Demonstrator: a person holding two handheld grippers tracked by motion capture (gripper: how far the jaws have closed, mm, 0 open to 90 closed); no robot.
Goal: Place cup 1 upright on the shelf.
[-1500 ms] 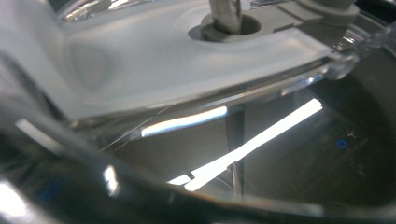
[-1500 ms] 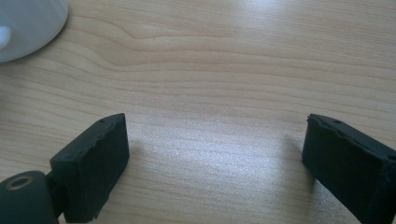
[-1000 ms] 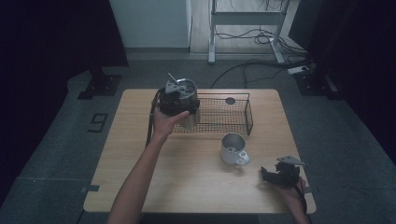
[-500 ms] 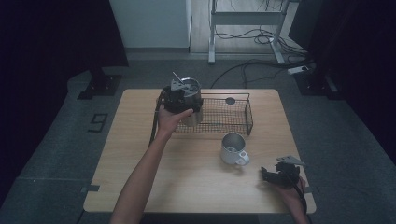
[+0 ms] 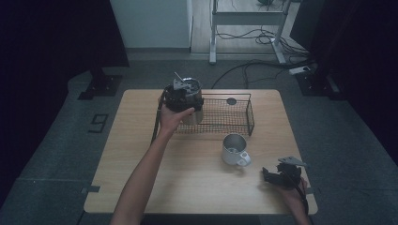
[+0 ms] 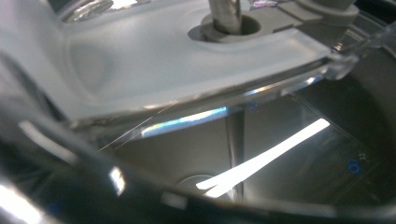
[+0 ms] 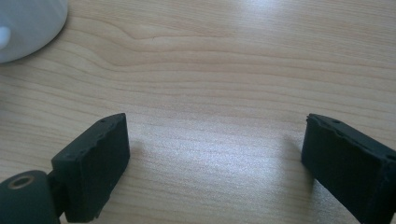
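Observation:
A shiny steel pot (image 5: 192,108) hangs at the left end of the black wire basket (image 5: 237,123), with my left gripper (image 5: 180,93) on top of it and shut on its rim. The left gripper view looks down into the pot's steel inside (image 6: 289,149), under a pale translucent lid piece (image 6: 154,56) with a metal rod (image 6: 227,14) through it. My right gripper (image 5: 274,176) rests near the table's front right corner. Its jaws stand wide apart over bare wood (image 7: 219,158) with nothing between them.
A white mug (image 5: 233,150) stands in front of the basket, between it and the right gripper; its side shows as the mug (image 7: 25,25) in the right gripper view. A dark round disc (image 5: 231,101) lies in the basket. The wooden table (image 5: 141,187) has bare room at front left.
My left hand has carried the pot a little lower and toward the basket's left end. The right gripper has stayed in place.

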